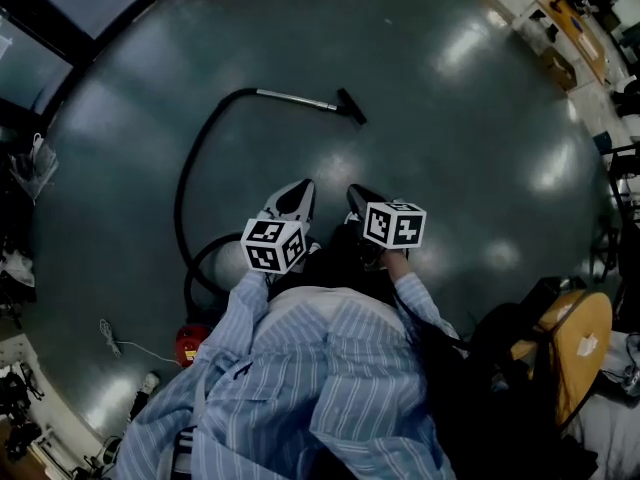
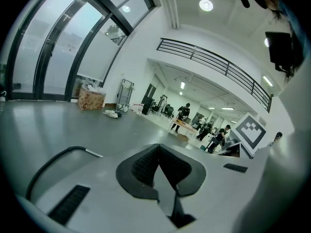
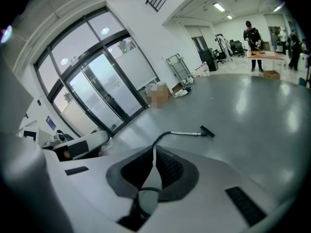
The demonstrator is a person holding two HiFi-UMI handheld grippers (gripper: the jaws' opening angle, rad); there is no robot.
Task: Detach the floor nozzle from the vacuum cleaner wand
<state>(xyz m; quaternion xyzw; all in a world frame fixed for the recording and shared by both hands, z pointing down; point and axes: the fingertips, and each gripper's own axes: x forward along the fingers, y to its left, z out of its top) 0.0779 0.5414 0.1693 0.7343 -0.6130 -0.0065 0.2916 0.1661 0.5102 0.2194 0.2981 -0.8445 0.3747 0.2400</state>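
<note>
The vacuum's metal wand [image 1: 297, 97] lies on the grey floor ahead, with the black floor nozzle [image 1: 351, 106] attached at its right end. A black hose [image 1: 186, 173] curves from the wand back to the red vacuum body [image 1: 190, 343] at my left side. My left gripper [image 1: 303, 186] and right gripper [image 1: 353, 190] are held side by side in the air, well short of the wand, both shut on nothing. The right gripper view shows the wand [image 3: 186, 133] and nozzle [image 3: 207, 131] beyond its shut jaws [image 3: 154, 152]. The left gripper view catches only the hose [image 2: 46, 166] and the wand's end [image 2: 94, 153].
A chair with an orange back [image 1: 577, 346] stands close on my right. A white cable [image 1: 118, 345] lies by the vacuum body. Glass doors [image 3: 104, 93] and a cardboard box [image 2: 91, 100] line the far wall. People stand at a table [image 2: 186, 125] far off.
</note>
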